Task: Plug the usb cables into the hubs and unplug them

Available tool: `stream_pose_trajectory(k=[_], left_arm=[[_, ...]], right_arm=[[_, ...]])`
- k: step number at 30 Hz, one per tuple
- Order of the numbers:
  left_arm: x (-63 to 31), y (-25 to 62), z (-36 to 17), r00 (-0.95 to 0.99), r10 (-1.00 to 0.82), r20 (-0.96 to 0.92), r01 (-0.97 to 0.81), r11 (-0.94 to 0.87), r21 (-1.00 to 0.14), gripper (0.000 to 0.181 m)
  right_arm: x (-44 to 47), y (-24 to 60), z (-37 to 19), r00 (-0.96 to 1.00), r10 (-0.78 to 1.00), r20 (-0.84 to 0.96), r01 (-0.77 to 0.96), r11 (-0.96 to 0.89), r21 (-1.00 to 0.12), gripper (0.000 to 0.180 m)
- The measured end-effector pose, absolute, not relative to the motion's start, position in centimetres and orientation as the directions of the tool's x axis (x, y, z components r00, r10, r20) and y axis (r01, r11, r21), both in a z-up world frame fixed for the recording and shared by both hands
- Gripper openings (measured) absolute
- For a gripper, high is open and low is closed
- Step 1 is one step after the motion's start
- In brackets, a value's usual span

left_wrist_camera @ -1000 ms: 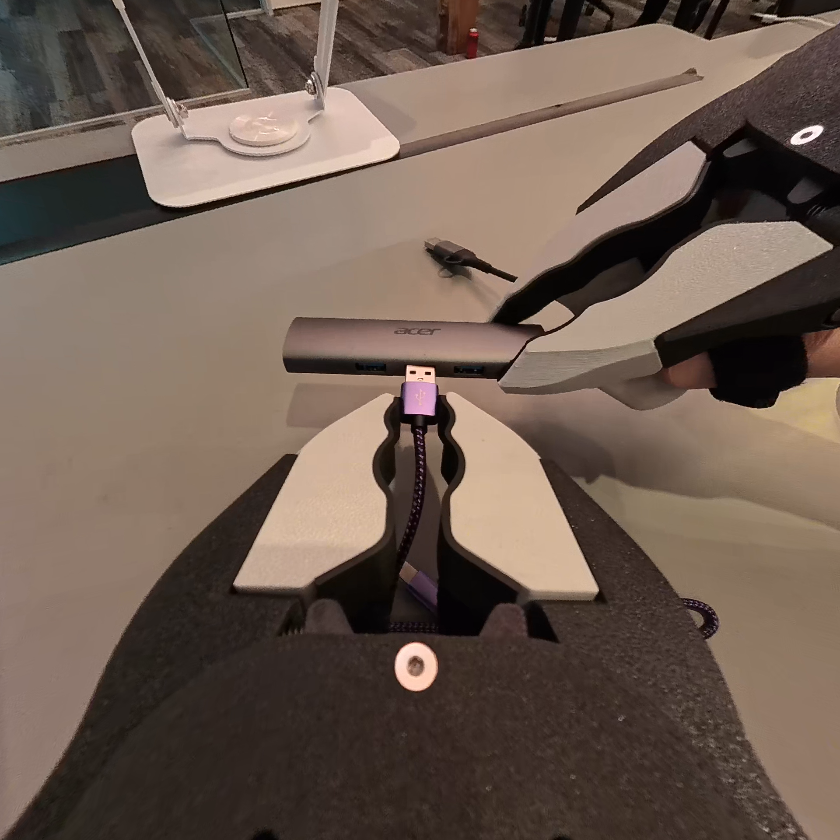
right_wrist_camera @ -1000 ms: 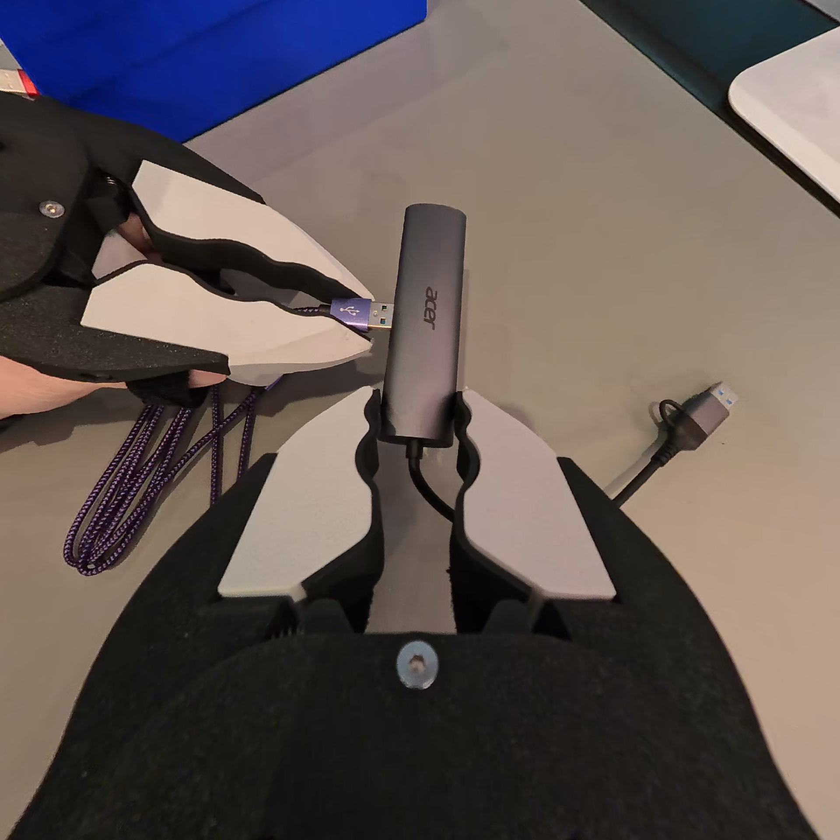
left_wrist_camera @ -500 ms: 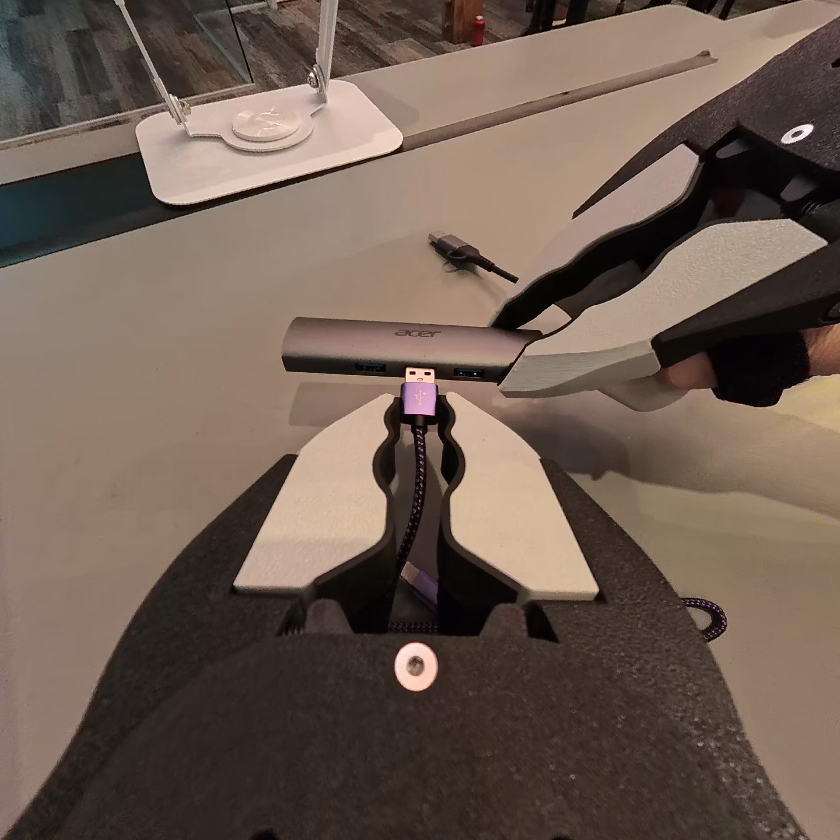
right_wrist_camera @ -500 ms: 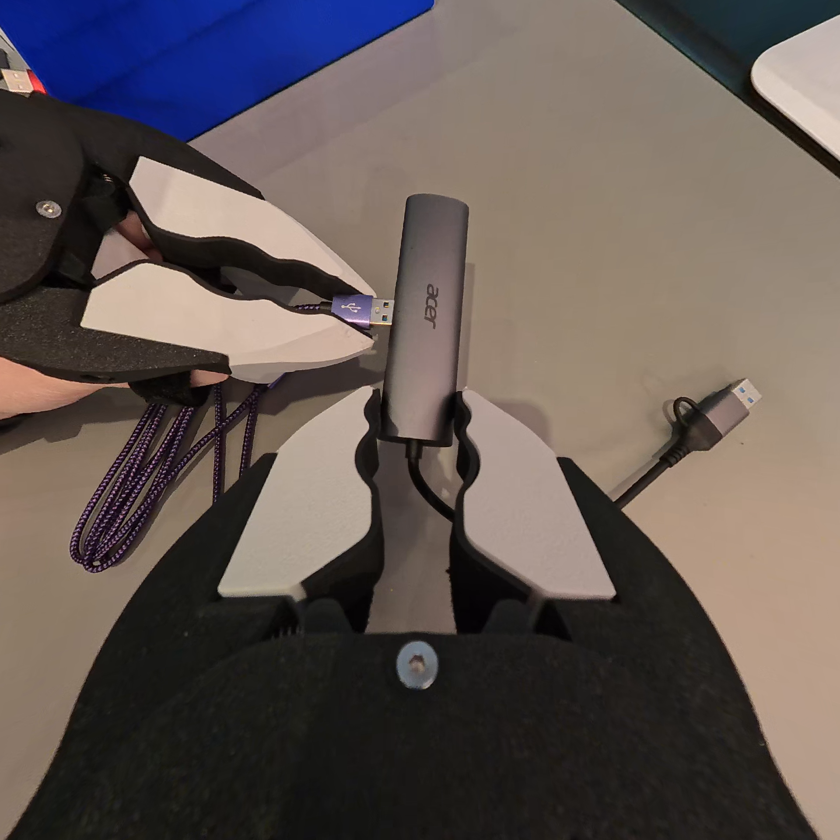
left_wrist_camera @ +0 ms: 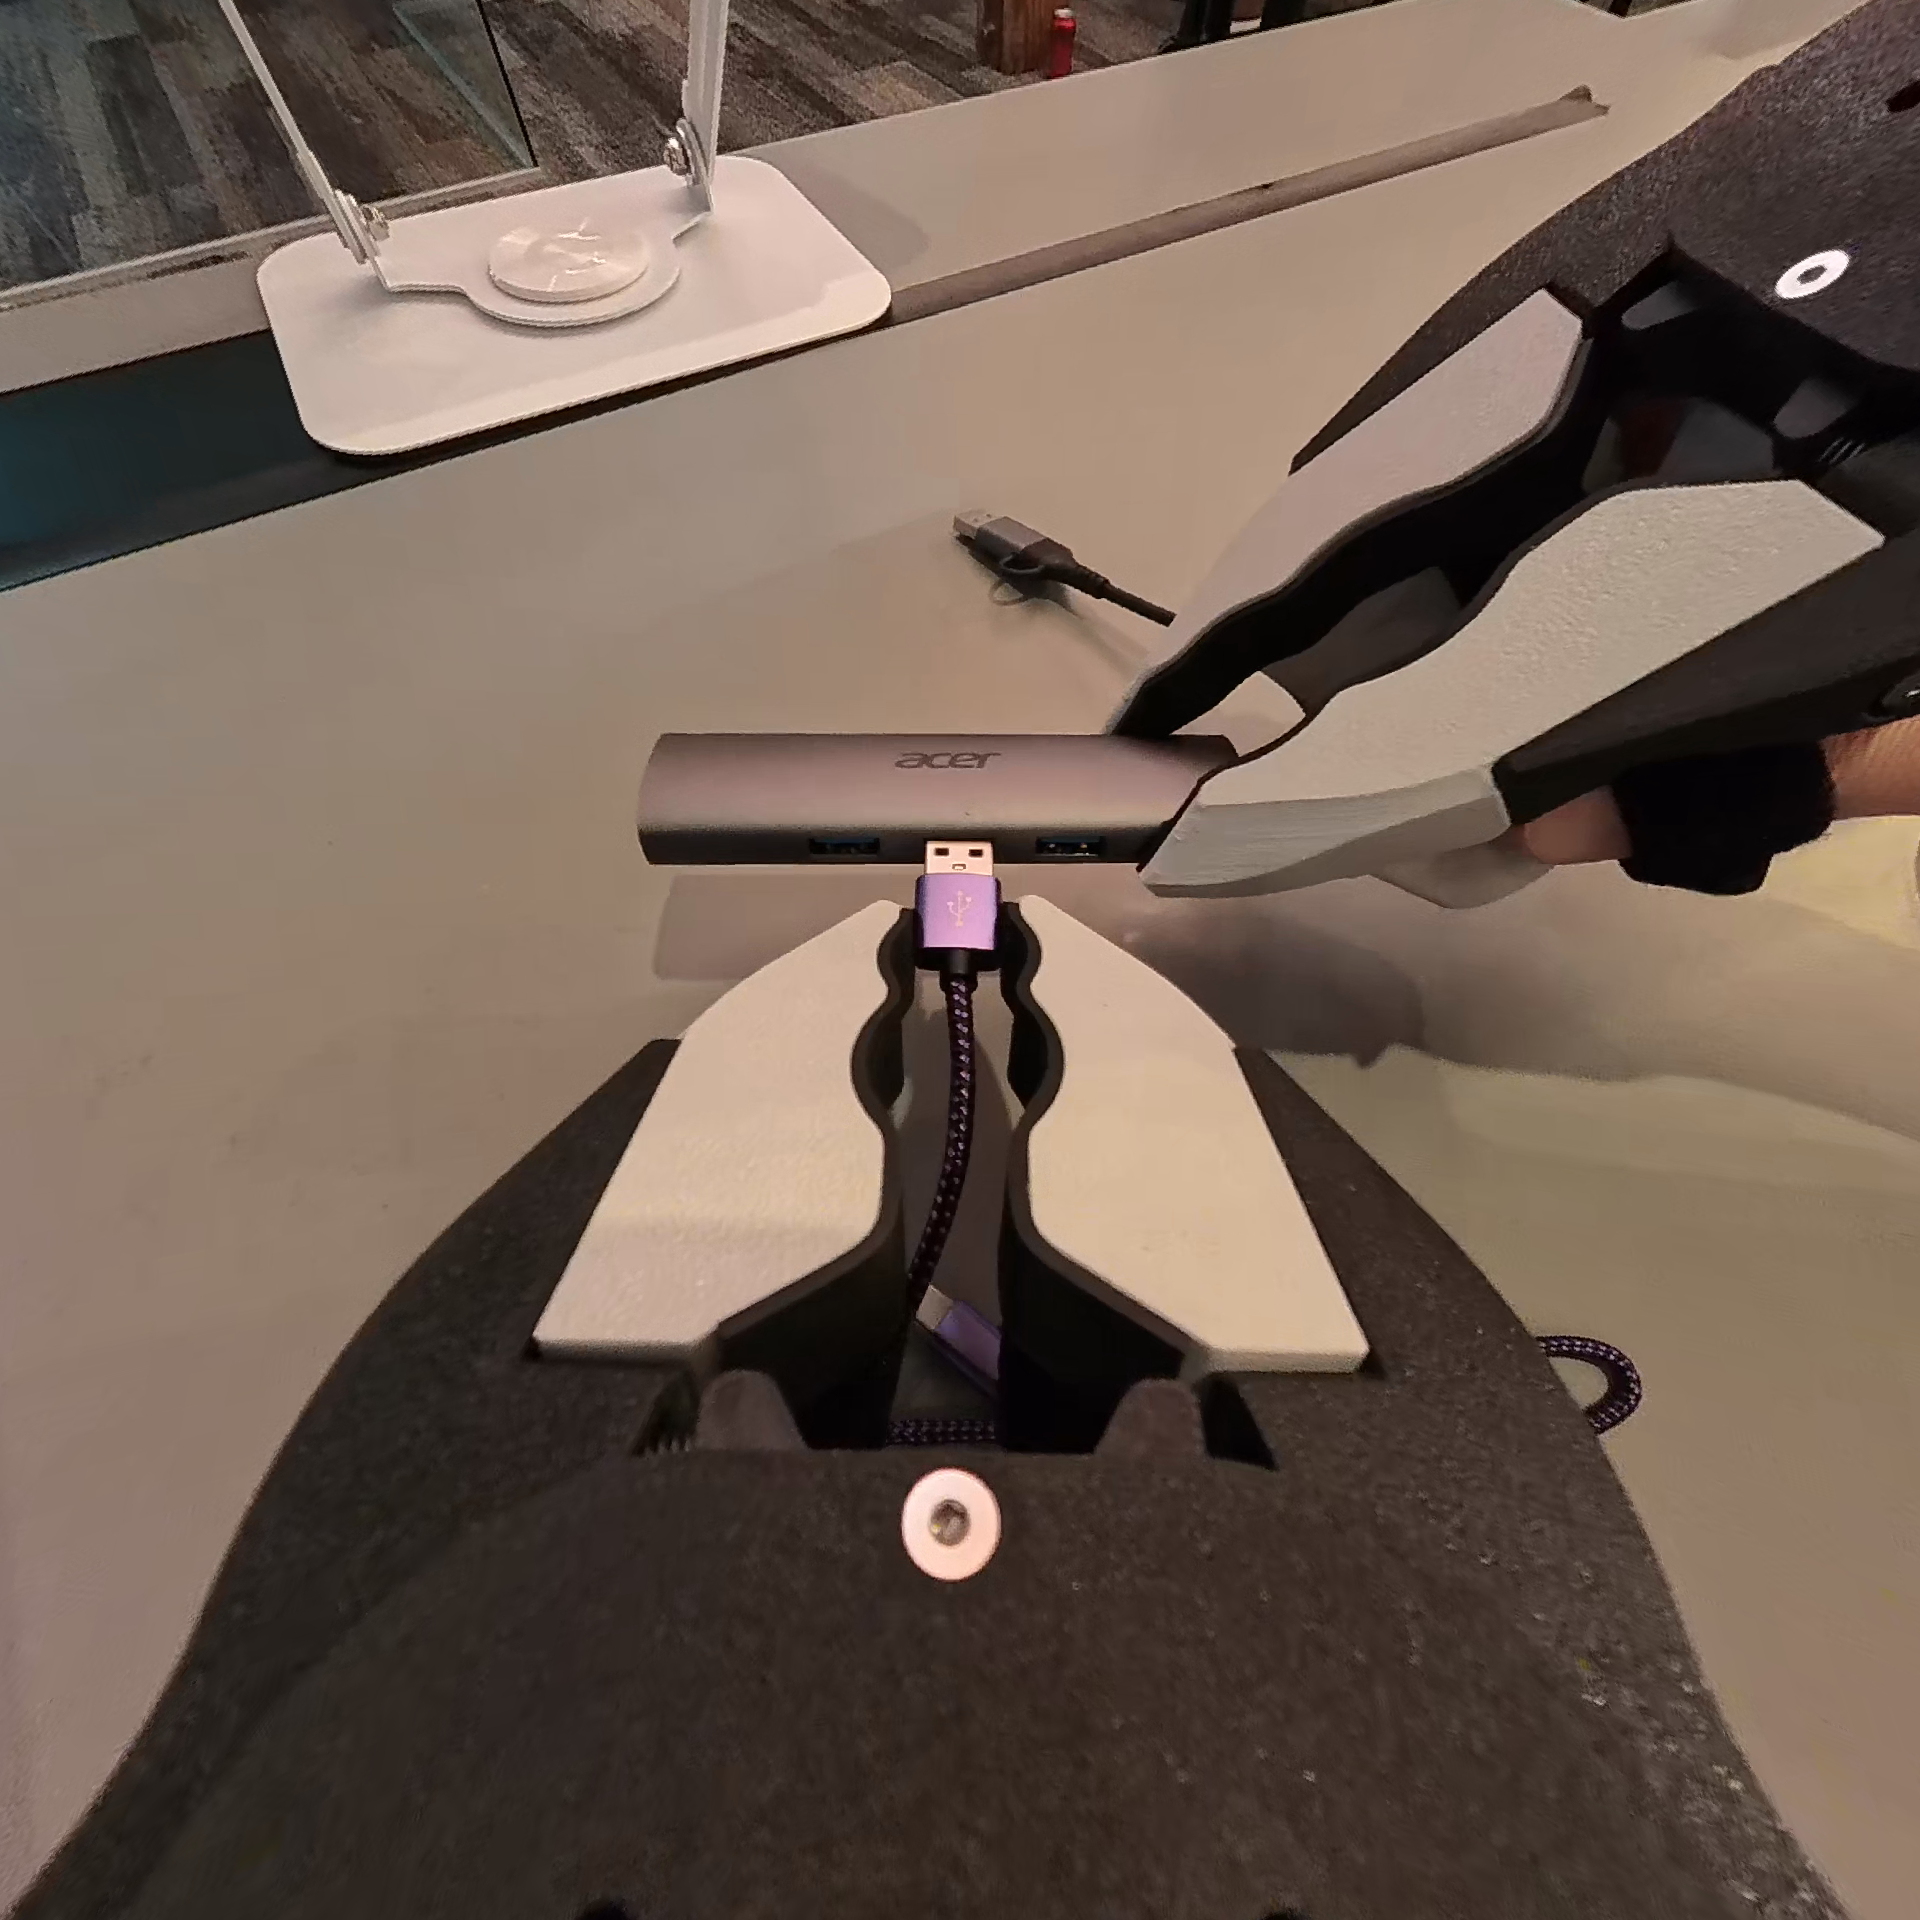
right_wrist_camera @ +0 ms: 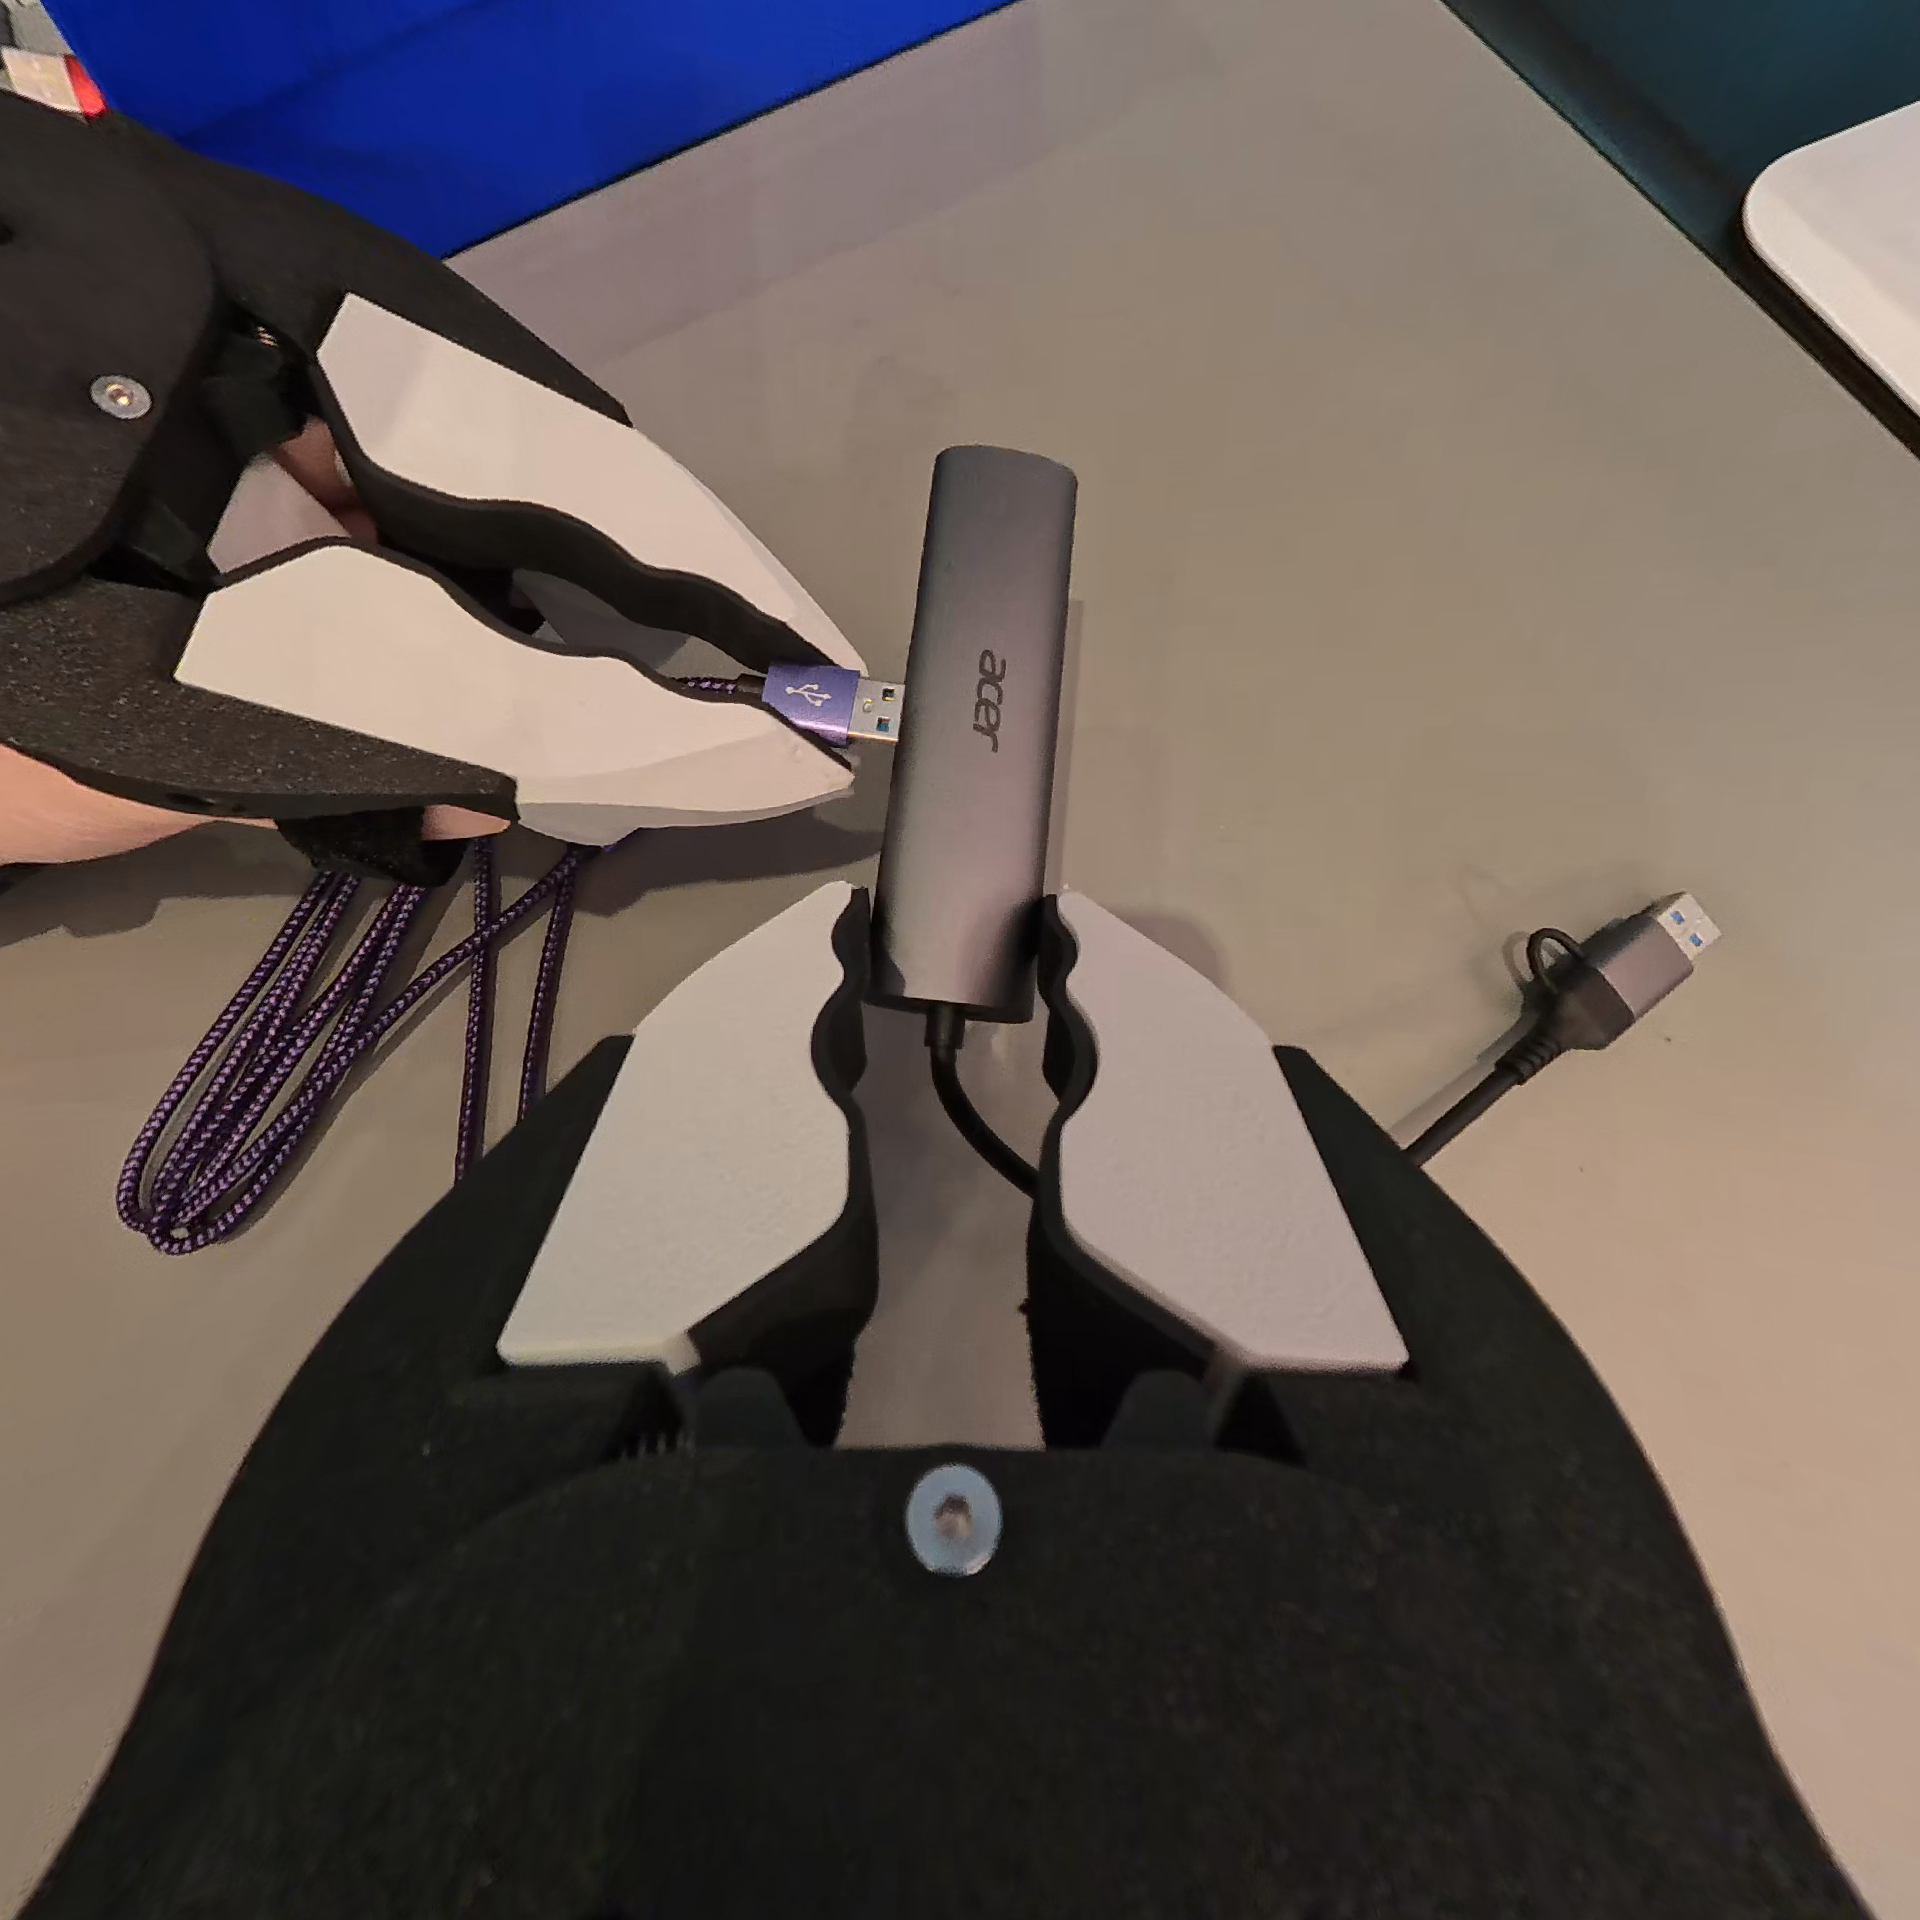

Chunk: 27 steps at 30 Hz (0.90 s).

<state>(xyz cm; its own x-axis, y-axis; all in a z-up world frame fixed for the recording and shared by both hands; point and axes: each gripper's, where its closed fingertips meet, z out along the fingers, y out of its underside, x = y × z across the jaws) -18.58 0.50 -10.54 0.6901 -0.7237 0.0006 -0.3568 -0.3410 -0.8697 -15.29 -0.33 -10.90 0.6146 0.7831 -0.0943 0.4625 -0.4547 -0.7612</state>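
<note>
1. Left tool (left_wrist_camera: 957, 914) is clamped on the purple plug (left_wrist_camera: 956, 912) of the braided USB cable (left_wrist_camera: 951, 1122); the metal tip sticks out past the fingertips, right at the hub's port side, between two blue ports. Whether it touches, I cannot tell.
2. Right tool (right_wrist_camera: 954, 940) is closed on the cable end of the grey hub (right_wrist_camera: 982, 717), which is held off the desk (right_wrist_camera: 1403, 520); its far end points away from the tool.
3. Hub: slim dark-grey bar with rounded ends, a logo on top and a black lead (right_wrist_camera: 971, 1101) out of the gripped end. The plug is purple, with a silver shell.
4. Right wrist view only: purple cable loops (right_wrist_camera: 312, 1039) lying on the desk under the left tool, a blue panel (right_wrist_camera: 520, 94) behind, and the lead's grey plug (right_wrist_camera: 1621, 971) to the right.
5. Left wrist view only: the hub's ports (left_wrist_camera: 844, 844) and a white stand base (left_wrist_camera: 571, 301) at the desk's far edge.
</note>
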Motion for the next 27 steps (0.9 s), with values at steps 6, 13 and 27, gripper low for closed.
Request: stream_pose_trajectory(k=[6, 13, 27], left_arm=[[-18.47, 0.43, -10.56, 0.687, -0.727, -0.004, -0.362, -0.338, -0.869, 0.015], [-18.61, 0.65, -10.28, 0.698, -0.715, -0.044, -0.375, -0.312, -0.873, 0.015], [-18.64, 0.55, -10.58, 0.685, -0.725, -0.075, -0.414, -0.302, -0.859, 0.015]], right_arm=[[-15.15, -0.35, -10.91, 0.599, 0.799, -0.062, 0.489, -0.426, -0.761, 0.03], [-15.4, -0.31, -10.59, 0.628, 0.764, -0.152, 0.41, -0.49, -0.769, 0.03], [-15.28, -0.34, -10.84, 0.603, 0.796, 0.057, 0.563, -0.375, -0.736, 0.03]])
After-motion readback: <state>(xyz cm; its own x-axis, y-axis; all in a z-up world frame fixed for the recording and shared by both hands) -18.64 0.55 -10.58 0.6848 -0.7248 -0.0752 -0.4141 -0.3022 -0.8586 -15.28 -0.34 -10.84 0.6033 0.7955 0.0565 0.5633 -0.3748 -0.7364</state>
